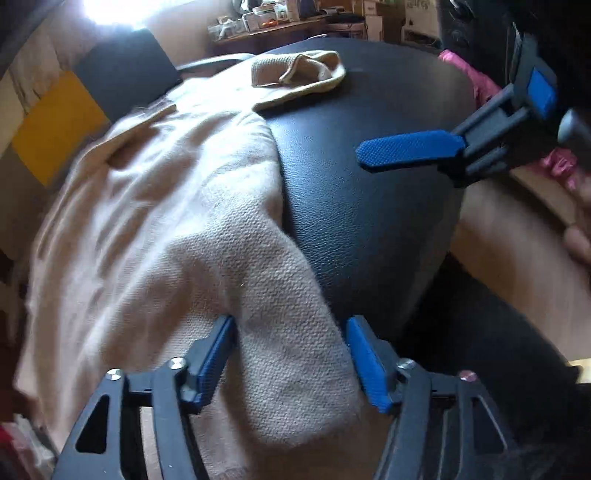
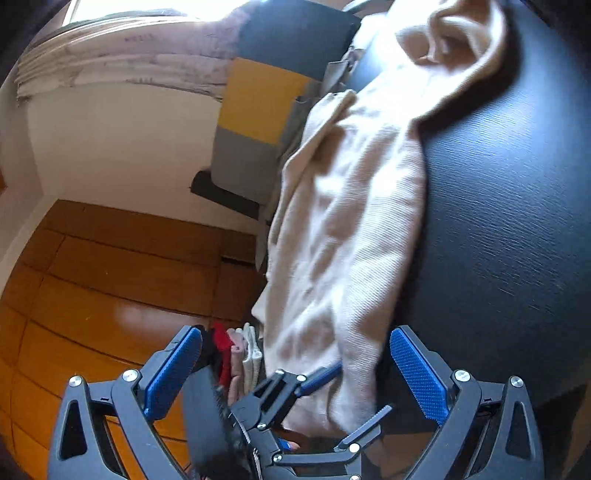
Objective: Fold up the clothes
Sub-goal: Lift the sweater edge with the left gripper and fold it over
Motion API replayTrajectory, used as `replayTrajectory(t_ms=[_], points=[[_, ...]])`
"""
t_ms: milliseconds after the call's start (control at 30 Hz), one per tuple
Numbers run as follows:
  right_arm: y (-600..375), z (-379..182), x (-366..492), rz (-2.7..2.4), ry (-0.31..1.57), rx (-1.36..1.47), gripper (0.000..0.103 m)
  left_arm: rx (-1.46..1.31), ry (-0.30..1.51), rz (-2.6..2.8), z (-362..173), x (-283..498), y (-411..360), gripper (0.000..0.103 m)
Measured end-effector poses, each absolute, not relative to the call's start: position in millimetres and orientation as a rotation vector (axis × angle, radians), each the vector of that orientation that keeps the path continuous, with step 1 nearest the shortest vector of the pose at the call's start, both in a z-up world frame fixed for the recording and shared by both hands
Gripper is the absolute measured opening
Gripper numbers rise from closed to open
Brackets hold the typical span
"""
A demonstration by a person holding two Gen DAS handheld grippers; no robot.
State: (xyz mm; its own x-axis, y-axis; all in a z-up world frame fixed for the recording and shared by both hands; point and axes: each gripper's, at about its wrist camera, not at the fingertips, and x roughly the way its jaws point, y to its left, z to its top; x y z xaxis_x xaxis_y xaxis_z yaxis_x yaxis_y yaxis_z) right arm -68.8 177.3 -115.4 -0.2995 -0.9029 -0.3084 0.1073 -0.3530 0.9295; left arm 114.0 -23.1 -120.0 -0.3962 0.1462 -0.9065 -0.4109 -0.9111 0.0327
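A beige garment (image 1: 155, 229) lies spread over a black padded seat (image 1: 362, 206), which looks like leather. It covers one side of the seat and hangs over that edge toward the floor (image 2: 110, 288); the other side of the seat is bare. At the far end of the garment a ribbed cuff (image 1: 295, 72) lies folded back on the seat.

The left hand-held gripper (image 1: 291, 354) points down at the near end of the garment. Its jaws stand apart, and a thick fold of the beige fabric lies between them. The blue pads (image 1: 216, 363) do not seem to press on the fold, so the fabric lies free on the seat. In the right wrist view the same gripper (image 2: 354, 391) shows with its fingers spread on both sides of the garment's lower end.

The right hand-held gripper (image 2: 295, 369) is open and holds nothing. In the left wrist view it (image 1: 406, 149) is above the bare part of the seat, apart from the garment, with one blue finger turned toward it. Part of a hand (image 1: 580, 240) shows beside the seat, and pink fabric (image 1: 480, 85) is behind this gripper.

Beyond the garment's side of the seat are a wall, a yellow and grey panel (image 2: 258, 99) and the brown floor. Behind the cuff end a shelf (image 1: 280, 22) carries small items, too small to tell.
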Motion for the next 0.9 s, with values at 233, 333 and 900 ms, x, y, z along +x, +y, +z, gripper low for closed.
replayTrajectory(t_ms=[233, 333, 900], points=[[185.4, -125.2, -68.7, -1.766, -1.096, 1.179, 0.103, -1.286, -0.95, 2.0, -97.1, 59.2, -177.9, 0.014], [176.5, -134.2, -67.0, -1.737, -1.083, 1.199, 0.103, -1.128, -1.072, 1.929, -80.4, 60.6, -207.9, 0.014], [61.9, -123.9, -103.3, -1.207, -1.224, 1.146, 0.103, -1.166, -0.999, 1.702, -111.7, 67.4, -136.5, 0.025]])
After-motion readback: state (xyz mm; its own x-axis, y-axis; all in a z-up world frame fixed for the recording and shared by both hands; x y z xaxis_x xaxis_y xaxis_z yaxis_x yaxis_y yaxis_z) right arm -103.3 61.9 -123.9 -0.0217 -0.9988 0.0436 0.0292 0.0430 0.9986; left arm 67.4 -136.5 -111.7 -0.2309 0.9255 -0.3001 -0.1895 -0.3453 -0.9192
